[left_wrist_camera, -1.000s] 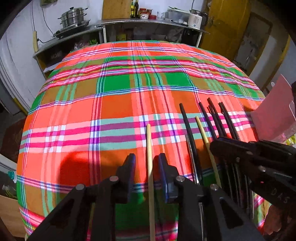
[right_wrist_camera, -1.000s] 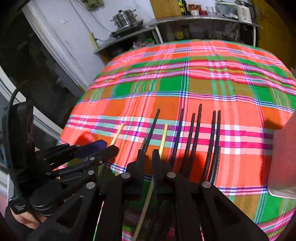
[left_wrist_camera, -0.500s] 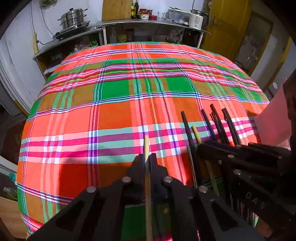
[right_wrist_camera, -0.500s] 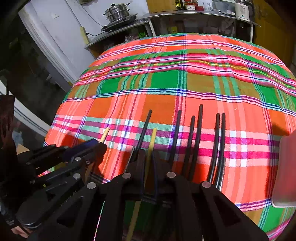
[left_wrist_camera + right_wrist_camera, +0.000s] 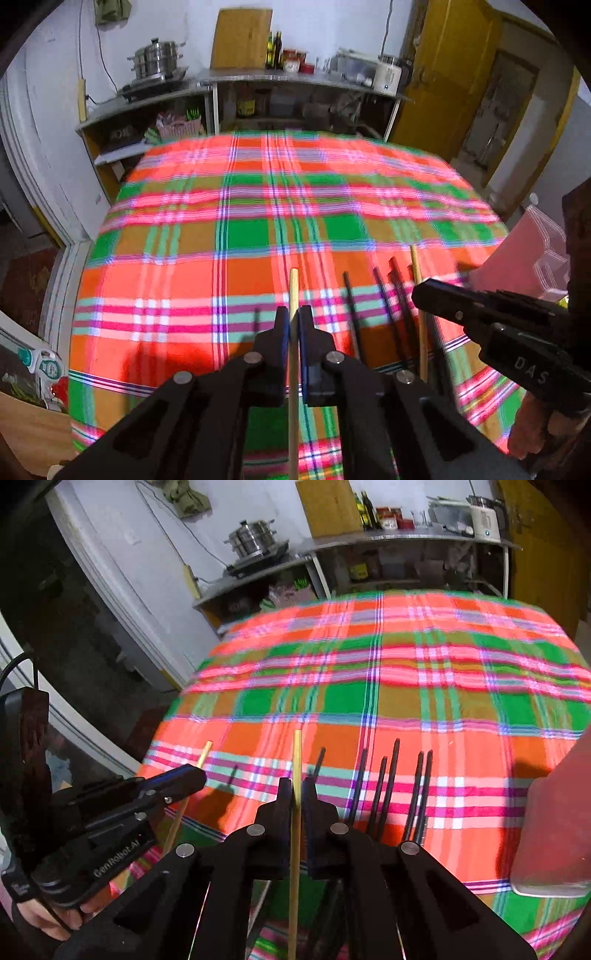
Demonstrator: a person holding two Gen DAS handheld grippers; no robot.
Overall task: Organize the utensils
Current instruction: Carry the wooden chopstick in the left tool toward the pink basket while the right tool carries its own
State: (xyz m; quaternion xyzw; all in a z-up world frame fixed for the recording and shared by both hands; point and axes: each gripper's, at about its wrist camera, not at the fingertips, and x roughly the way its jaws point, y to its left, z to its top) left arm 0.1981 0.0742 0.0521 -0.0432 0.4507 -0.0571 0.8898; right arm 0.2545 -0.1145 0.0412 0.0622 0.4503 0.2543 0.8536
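My left gripper (image 5: 293, 325) is shut on a pale wooden chopstick (image 5: 293, 291) and holds it above the plaid tablecloth (image 5: 258, 240). My right gripper (image 5: 296, 794) is shut on a second wooden chopstick (image 5: 296, 757), also lifted off the cloth. Several black chopsticks (image 5: 391, 779) lie side by side on the cloth just right of it; they also show in the left wrist view (image 5: 384, 295). The right gripper appears at the right of the left wrist view (image 5: 417, 291), and the left gripper at the left of the right wrist view (image 5: 199, 775).
A pink container (image 5: 554, 819) stands on the table at the right; it also shows in the left wrist view (image 5: 532, 251). Metal shelves with a steel pot (image 5: 157, 61), bottles and a kettle stand behind the table. A yellow door (image 5: 439, 74) is at the back right.
Both grippers have closed on their wooden chopsticks and lifted them off the cloth. The black chopsticks have stayed where they were.
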